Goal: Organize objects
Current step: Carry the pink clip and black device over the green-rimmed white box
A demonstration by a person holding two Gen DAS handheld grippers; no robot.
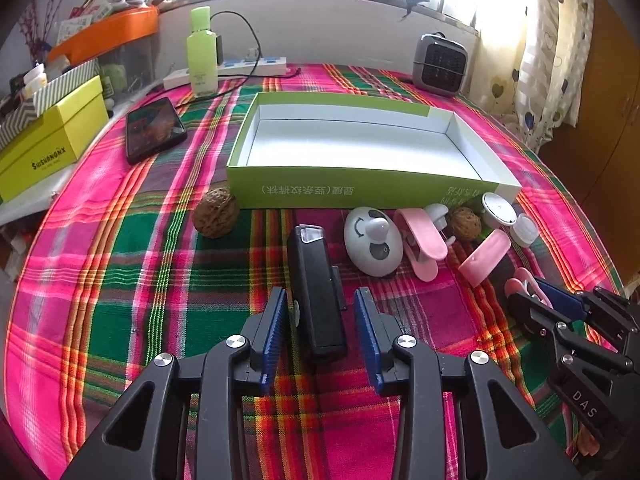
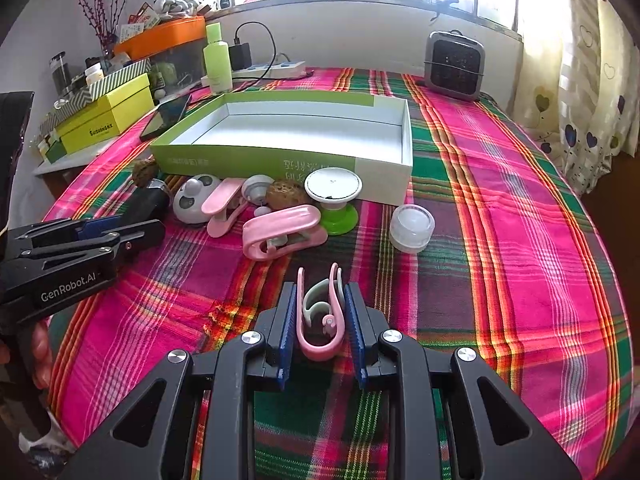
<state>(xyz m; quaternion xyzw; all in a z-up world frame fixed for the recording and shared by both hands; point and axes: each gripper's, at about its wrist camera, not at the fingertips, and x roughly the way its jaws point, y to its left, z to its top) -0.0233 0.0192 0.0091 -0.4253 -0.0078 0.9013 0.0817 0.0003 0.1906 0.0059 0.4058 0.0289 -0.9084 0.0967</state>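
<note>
The green box (image 1: pixel 372 190) lay open-topped on the plaid cloth (image 1: pixel 120 272), its white floor bare. Along its near wall a crowd of small things blocked the approach: a black case (image 1: pixel 318 292), a white egg-shaped gadget (image 1: pixel 372 242), pink clips (image 2: pixel 280 230), a walnut (image 2: pixel 286 194), a green-footed stand (image 2: pixel 334 196) and a clear cap (image 2: pixel 412 226). Another walnut (image 1: pixel 216 218) sat just beside the box's left corner. The cloth to the right of the box was clear up to a grey heater (image 2: pixel 454 64) at the back. To the left, a phone (image 1: pixel 154 128) and a yellow box (image 1: pixel 52 140) narrowed the way.
</note>
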